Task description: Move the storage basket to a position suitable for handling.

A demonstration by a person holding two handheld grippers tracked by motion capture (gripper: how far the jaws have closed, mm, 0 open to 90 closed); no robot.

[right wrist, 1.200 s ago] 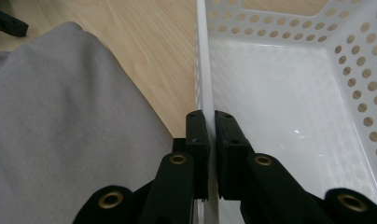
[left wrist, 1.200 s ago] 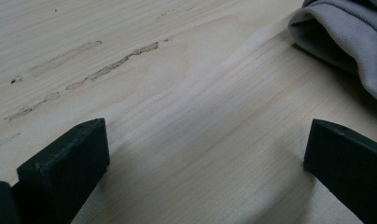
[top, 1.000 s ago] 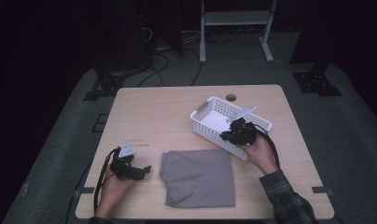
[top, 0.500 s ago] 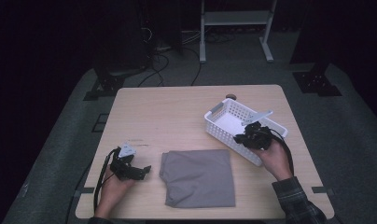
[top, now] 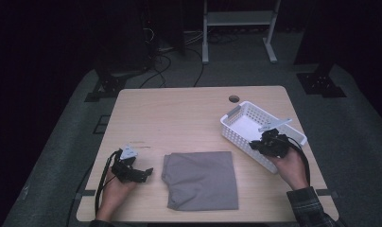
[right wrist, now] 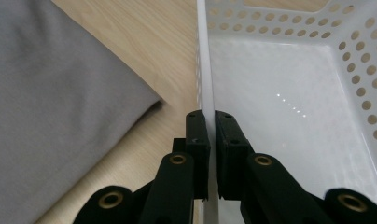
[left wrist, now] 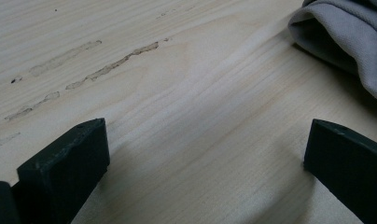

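Note:
A white perforated basket (top: 237, 124) stands at the right side of the wooden table (top: 179, 118), its inside bare. My right gripper (top: 258, 145) is shut on the basket's near wall (right wrist: 206, 70), one jaw outside and one inside the rim. A folded grey cloth (top: 201, 178) lies flat at the front middle of the table, its edge (right wrist: 60, 116) just left of the basket. At the front left my left gripper (top: 149, 172) rests low on the table, its jaws wide open and pointing at the cloth's corner (left wrist: 345, 32), with bare wood between them.
A round cable hole (top: 234, 99) sits near the table's far edge, behind the basket. Beyond the table stand a white frame (top: 236, 28) and cables on a dark floor. The table's right edge (top: 302, 142) is close to the basket.
The right gripper has dragged the basket to the right and slightly toward the table's right edge, away from the cloth. The left gripper and the cloth have stayed put.

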